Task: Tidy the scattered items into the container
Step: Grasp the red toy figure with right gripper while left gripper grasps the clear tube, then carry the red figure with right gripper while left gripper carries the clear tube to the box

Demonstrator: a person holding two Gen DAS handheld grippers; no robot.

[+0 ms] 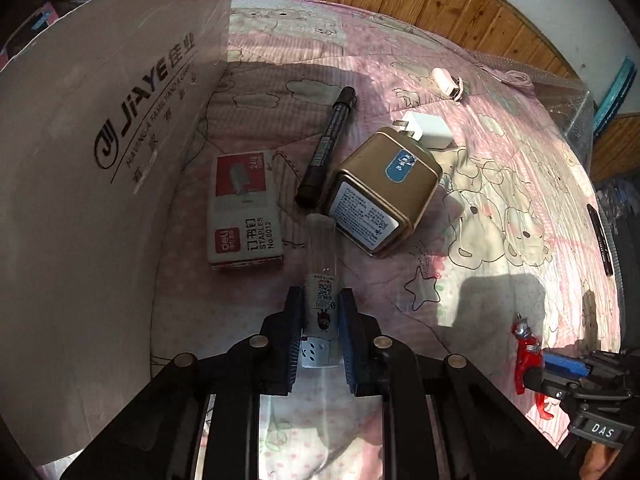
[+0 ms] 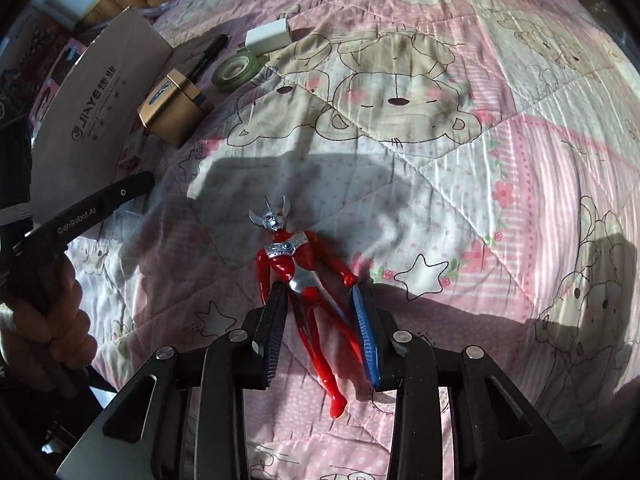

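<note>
We see a pink quilt (image 2: 460, 92) with cartoon bears, and a cardboard box (image 1: 100, 160) standing at its left edge. Our left gripper (image 1: 320, 320) is clamped on a clear tube (image 1: 320, 256), just short of the staple box (image 1: 244, 216), marker (image 1: 328, 144) and gold tin (image 1: 384, 188). Our right gripper (image 2: 320, 328) stands open astride the red toy figure (image 2: 300, 280), not visibly gripping. Only the right view shows the green tape roll (image 2: 236, 70).
</note>
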